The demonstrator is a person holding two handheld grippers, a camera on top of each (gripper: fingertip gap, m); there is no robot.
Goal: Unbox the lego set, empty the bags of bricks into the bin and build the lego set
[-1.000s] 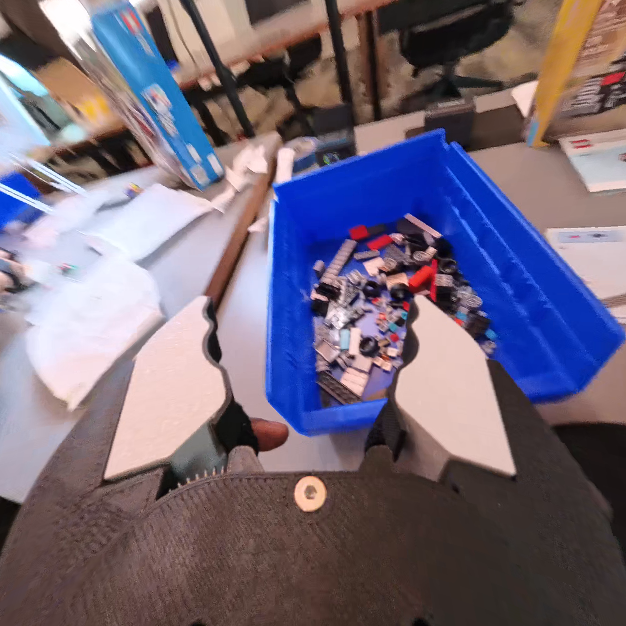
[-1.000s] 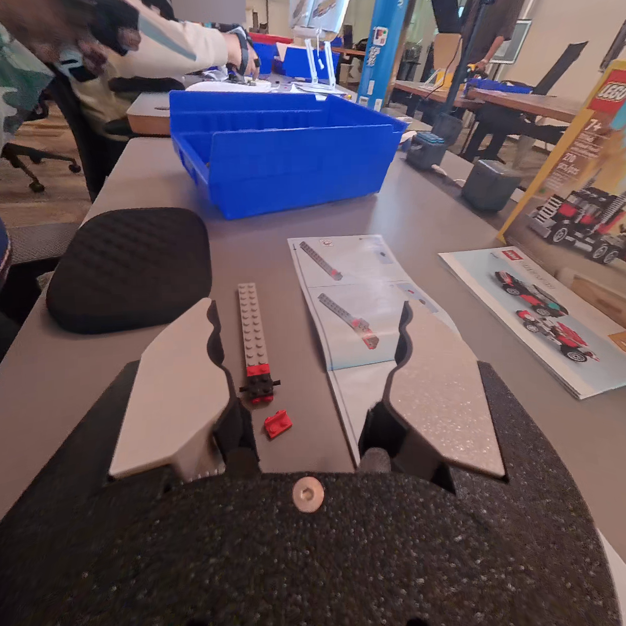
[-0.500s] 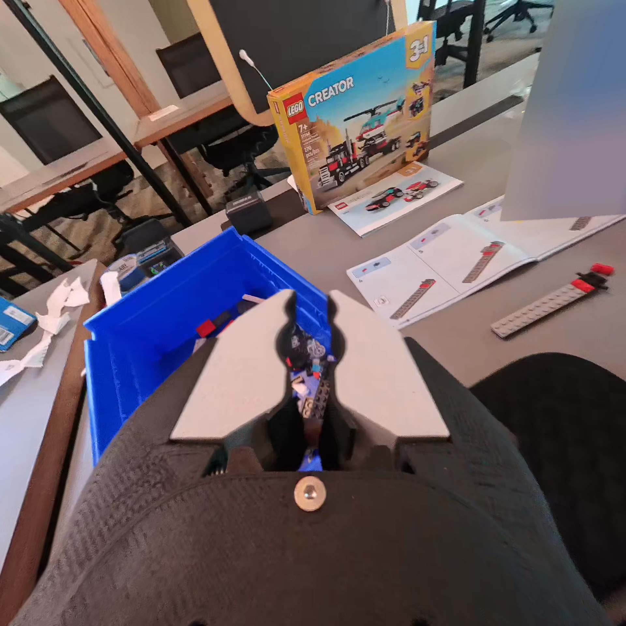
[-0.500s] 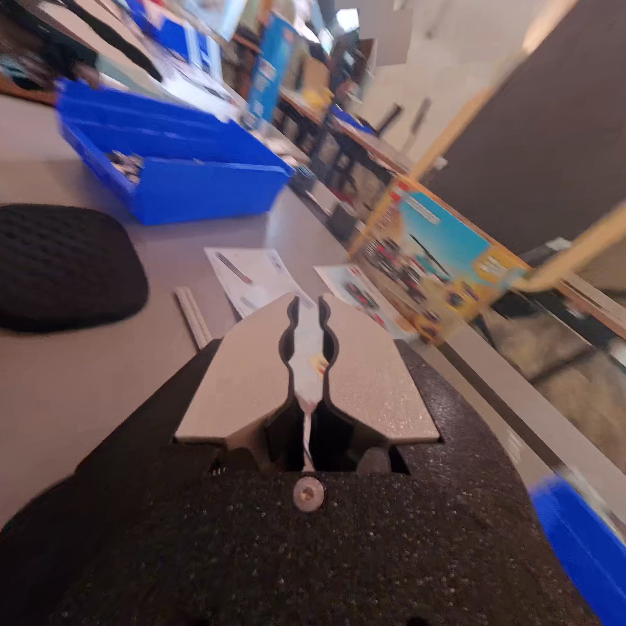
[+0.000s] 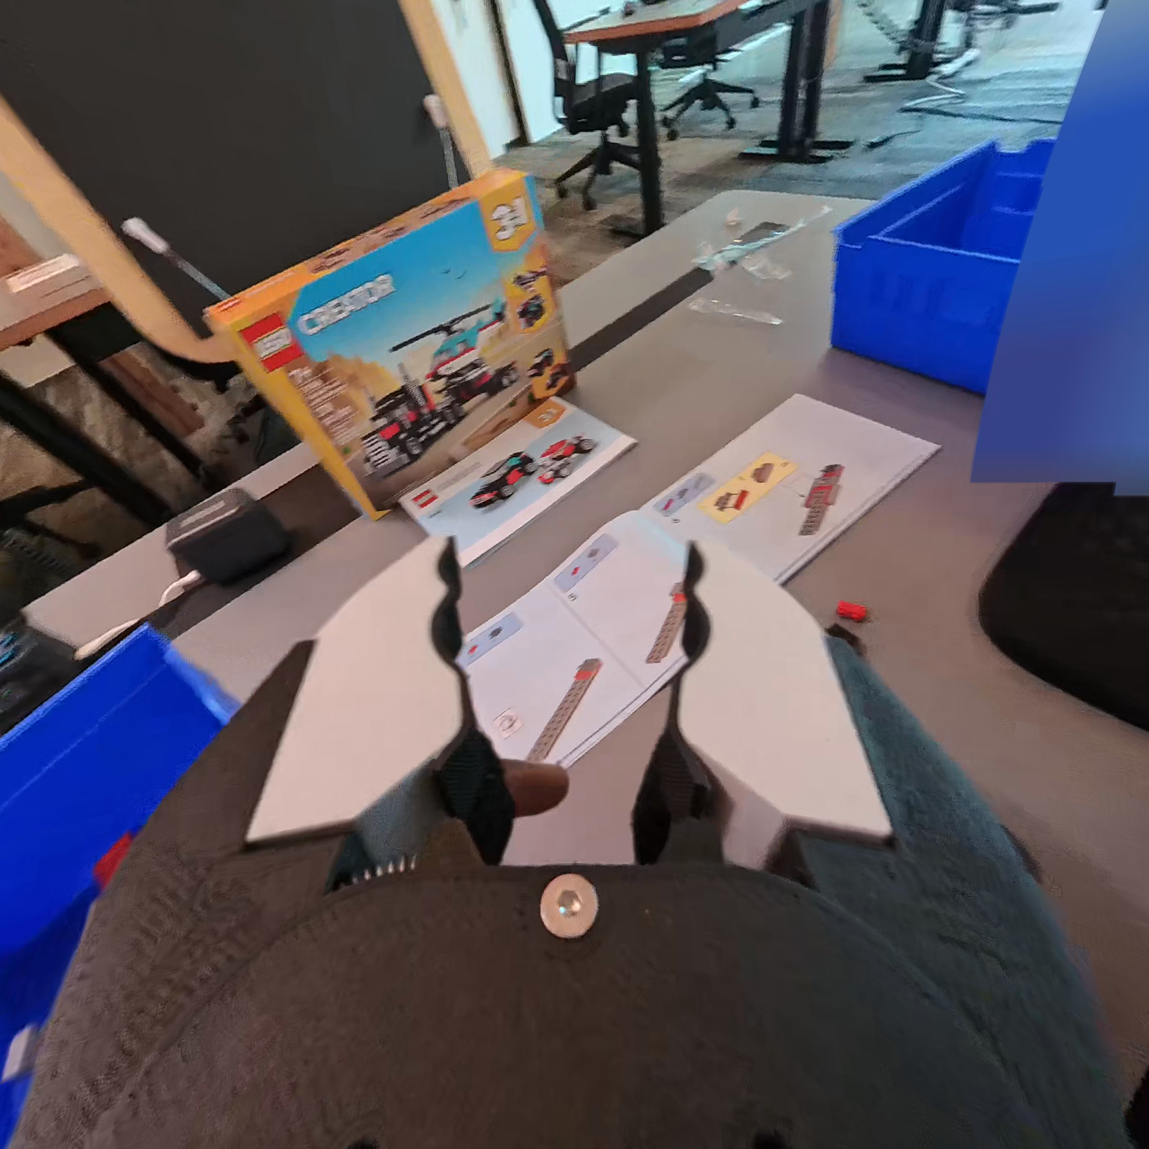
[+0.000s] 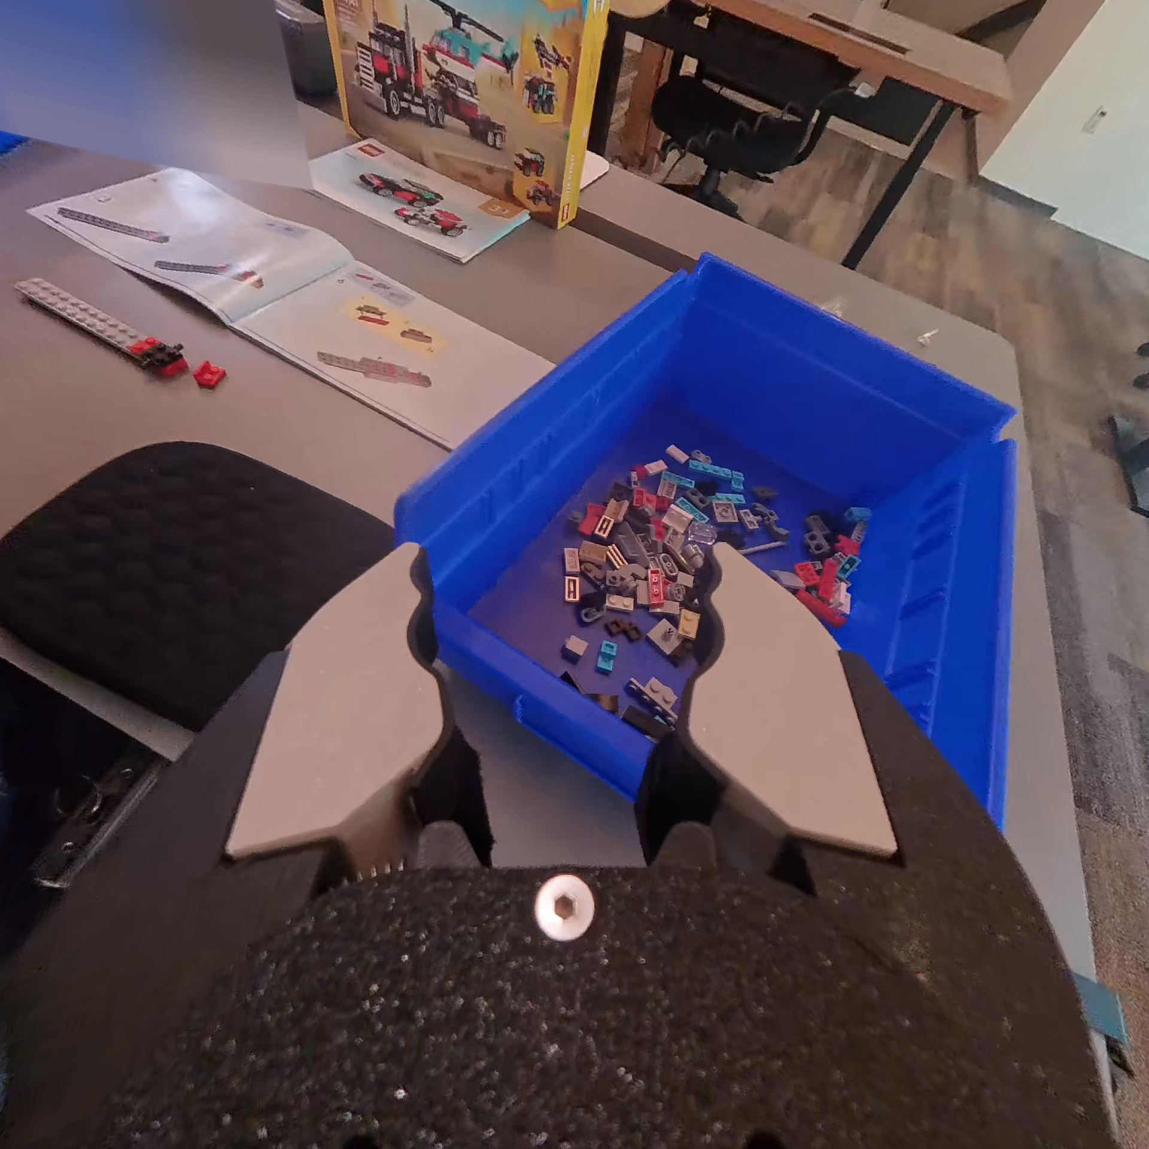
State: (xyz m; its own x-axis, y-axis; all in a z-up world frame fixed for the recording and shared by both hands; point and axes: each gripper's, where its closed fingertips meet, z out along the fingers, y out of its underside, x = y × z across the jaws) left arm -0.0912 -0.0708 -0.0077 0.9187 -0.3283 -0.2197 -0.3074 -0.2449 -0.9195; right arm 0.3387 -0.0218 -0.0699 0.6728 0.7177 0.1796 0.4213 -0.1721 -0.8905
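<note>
My left gripper is open and empty, above the open instruction booklet on the grey table. A fingertip shows between its jaws. My right gripper is open and empty, over the near edge of a blue bin that holds several small loose bricks. A long grey plate with red and black pieces at one end lies on the table left of the booklet. A loose red brick lies beside it and also shows in the left wrist view.
The set's box stands at the back with a second booklet in front. A black pad lies at the near edge. Another blue bin is at my left, and the right one has empty plastic bags beside it. Some 45 centimetres of space lies between my two pairs of fingers.
Both grippers went from shut to open. The left swung from the left bin to over the booklet. The right let go of the booklet page and swung over the right bin.
</note>
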